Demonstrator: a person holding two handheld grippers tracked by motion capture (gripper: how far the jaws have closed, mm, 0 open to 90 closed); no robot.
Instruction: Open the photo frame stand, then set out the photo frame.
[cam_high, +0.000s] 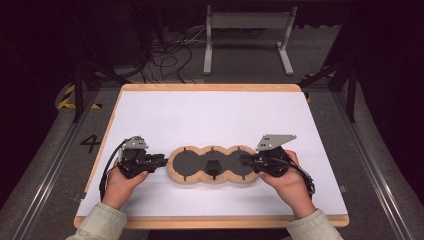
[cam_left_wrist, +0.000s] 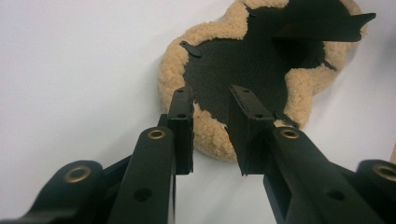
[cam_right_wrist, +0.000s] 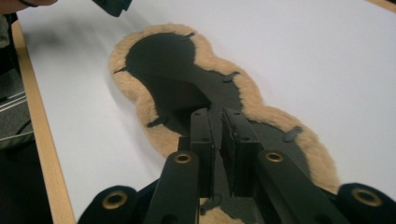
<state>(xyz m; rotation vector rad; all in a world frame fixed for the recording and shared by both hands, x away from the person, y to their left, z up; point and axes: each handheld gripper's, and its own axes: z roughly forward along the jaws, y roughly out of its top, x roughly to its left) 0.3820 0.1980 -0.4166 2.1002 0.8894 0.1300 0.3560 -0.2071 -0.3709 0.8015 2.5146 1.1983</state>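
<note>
A three-lobed pad with a tan fleece rim (cam_high: 175, 174) (cam_left_wrist: 210, 135) (cam_right_wrist: 140, 107) and a black liner (cam_high: 187, 165) (cam_left_wrist: 317, 25) (cam_right_wrist: 177, 93) lies at the front middle of the white board. My left gripper (cam_high: 162, 161) (cam_left_wrist: 212, 95) stands open at the pad's left end, with the fleece edge beneath its parted jaws. At the right end my right gripper (cam_high: 246, 161) (cam_right_wrist: 215, 114) has its jaws almost together on the liner's right part. The liner rises from the pad toward those jaws and shows as a lifted black flap in the left gripper view.
The white board (cam_high: 210, 115) has a wooden edge (cam_high: 210, 221) (cam_right_wrist: 39, 135) on all sides. Behind the table a grey metal stand (cam_high: 247, 40) and loose cables (cam_high: 170, 60) sit on the floor. The left gripper's tip (cam_right_wrist: 109, 5) shows beyond the pad in the right gripper view.
</note>
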